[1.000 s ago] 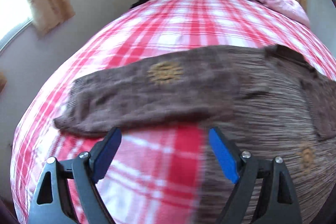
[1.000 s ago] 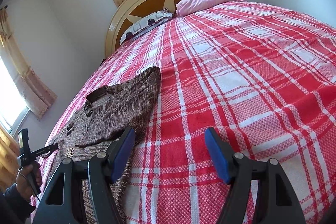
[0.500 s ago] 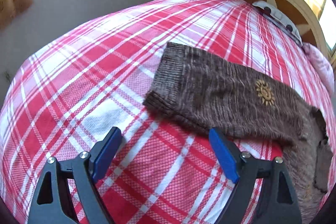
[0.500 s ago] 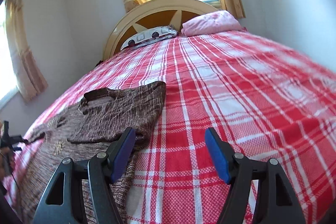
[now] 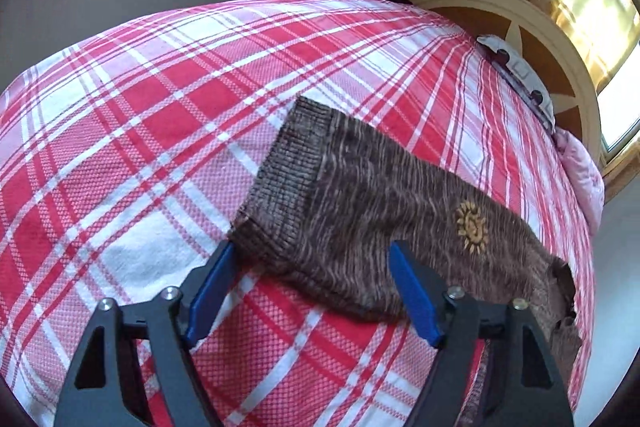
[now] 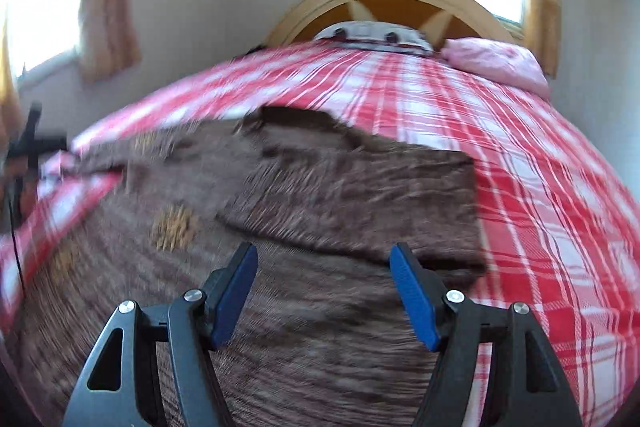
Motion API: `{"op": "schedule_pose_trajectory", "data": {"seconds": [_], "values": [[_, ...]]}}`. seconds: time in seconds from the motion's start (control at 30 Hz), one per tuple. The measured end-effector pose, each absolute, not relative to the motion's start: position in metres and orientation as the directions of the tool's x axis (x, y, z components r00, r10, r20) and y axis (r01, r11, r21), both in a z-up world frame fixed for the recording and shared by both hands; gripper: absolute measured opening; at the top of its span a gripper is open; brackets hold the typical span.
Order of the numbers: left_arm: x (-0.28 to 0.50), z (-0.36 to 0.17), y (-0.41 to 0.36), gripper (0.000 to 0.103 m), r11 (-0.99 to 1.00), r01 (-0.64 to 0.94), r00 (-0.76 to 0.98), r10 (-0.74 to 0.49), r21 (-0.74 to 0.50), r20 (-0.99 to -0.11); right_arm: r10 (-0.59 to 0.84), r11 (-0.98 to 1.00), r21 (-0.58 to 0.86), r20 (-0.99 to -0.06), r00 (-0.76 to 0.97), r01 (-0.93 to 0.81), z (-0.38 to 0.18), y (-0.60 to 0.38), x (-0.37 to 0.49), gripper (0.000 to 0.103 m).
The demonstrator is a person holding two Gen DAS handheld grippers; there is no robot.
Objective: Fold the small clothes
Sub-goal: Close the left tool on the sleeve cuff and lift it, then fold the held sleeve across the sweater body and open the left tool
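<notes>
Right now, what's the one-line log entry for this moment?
stage: reaching sleeve cuff | left gripper: closing around cuff, not pinched | right gripper: open over sweater | bed

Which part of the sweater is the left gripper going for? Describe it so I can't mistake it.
On the red plaid bedspread lies a brown knit sweater; one sleeve stretches out from it. The target is that sleeve's ribbed cuff, the darker band far from the yellow sun motif, between the closing left gripper fingers.

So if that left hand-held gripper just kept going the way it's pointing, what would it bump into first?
Most likely the ribbed cuff of the brown sweater's sleeve. The left hand-held gripper has its jaws closing, with the cuff end between them, lying on the red plaid bedspread. Depth is hard to judge.
</notes>
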State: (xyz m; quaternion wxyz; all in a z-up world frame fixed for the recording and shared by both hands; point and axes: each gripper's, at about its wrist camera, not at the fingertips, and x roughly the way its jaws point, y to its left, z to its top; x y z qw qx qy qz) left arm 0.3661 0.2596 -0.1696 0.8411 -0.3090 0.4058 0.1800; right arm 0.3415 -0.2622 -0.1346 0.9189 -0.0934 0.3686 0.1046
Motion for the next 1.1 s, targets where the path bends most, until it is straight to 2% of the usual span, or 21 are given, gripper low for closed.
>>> {"op": "schedule_pose_trajectory", "data": {"seconds": [0.1, 0.17, 0.2, 0.3, 0.7, 1.1], "values": [[0.364, -0.172, 0.265, 0.069, 0.729, -0.545, 0.635, 0.037, -0.414, -0.772, 0.115, 0.95, -0.138, -0.678, 0.726, -0.28, -0.133, -0.252, 0.334, 0.069], [0.364, -0.172, 0.266, 0.061, 0.729, -0.543, 0.643, 0.043, -0.416, -0.764, 0.137, 0.948, -0.129, -0.661, 0.737, -0.291, -0.13, -0.253, 0.33, 0.069], [0.365, -0.173, 0.266, 0.053, 0.732, -0.544, 0.642, 0.048, -0.411, -0.765, 0.145, 0.949, -0.122, -0.654, 0.742, -0.292, -0.13, -0.255, 0.328, 0.069], [0.368, -0.177, 0.266, 0.01, 0.735, -0.519, 0.645, 0.001, -0.437, -0.764, 0.143, 0.954, -0.11, -0.651, 0.745, -0.279, -0.133, -0.259, 0.328, 0.069], [0.371, -0.14, 0.244, 0.009, 0.785, -0.432, 0.731, 0.015, -0.445, -0.682, 0.11, 0.952, -0.144, -0.66, 0.743, -0.269, -0.139, -0.254, 0.328, 0.069], [0.387, -0.091, 0.172, 0.008, 0.872, -0.207, 0.804, -0.107, -0.444, -0.585, 0.116, 0.967, -0.096, -0.663, 0.74, -0.237, -0.14, -0.265, 0.332, 0.07]]}}
